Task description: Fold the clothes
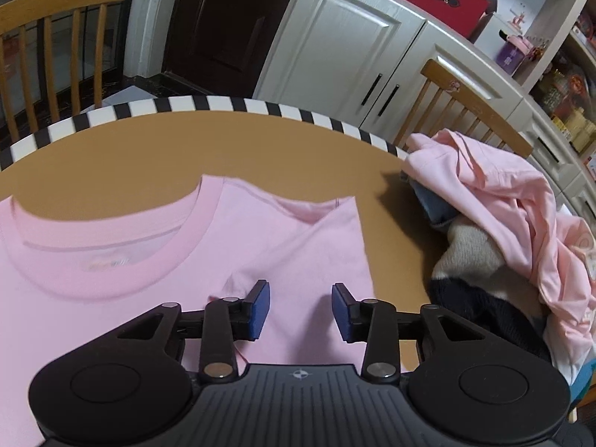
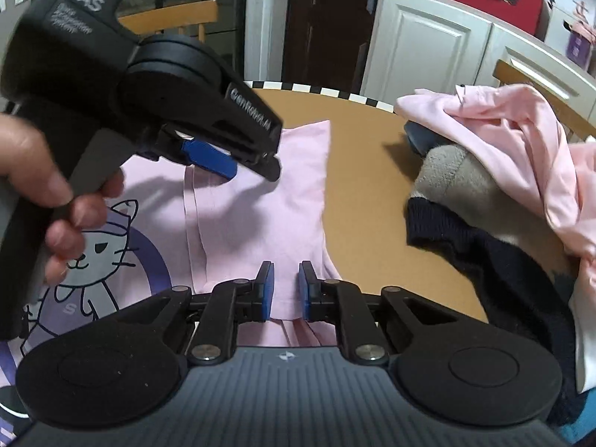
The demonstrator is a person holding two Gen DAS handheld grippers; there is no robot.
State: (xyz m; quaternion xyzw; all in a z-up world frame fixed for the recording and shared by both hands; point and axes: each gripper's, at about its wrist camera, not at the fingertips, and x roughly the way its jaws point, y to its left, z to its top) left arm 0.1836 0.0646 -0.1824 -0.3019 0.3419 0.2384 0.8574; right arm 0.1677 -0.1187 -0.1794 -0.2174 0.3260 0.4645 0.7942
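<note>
A pink T-shirt (image 1: 156,260) with a cat print (image 2: 100,257) lies flat on the brown table (image 1: 186,141), its right side folded over toward the middle (image 2: 260,219). My left gripper (image 1: 301,309) is open just above the folded shoulder part, near the collar (image 1: 111,246). It shows from the side in the right wrist view (image 2: 231,160), held by a hand. My right gripper (image 2: 286,290) is partly open, with the lower folded edge of the shirt between its pads; I cannot tell if they touch it.
A heap of unfolded clothes (image 1: 514,231) sits on the table's right side: pink, grey-white and dark navy pieces (image 2: 484,201). The table has a black-and-white striped rim (image 1: 223,104). Wooden chairs (image 1: 56,44) and white cabinets (image 1: 354,48) stand behind.
</note>
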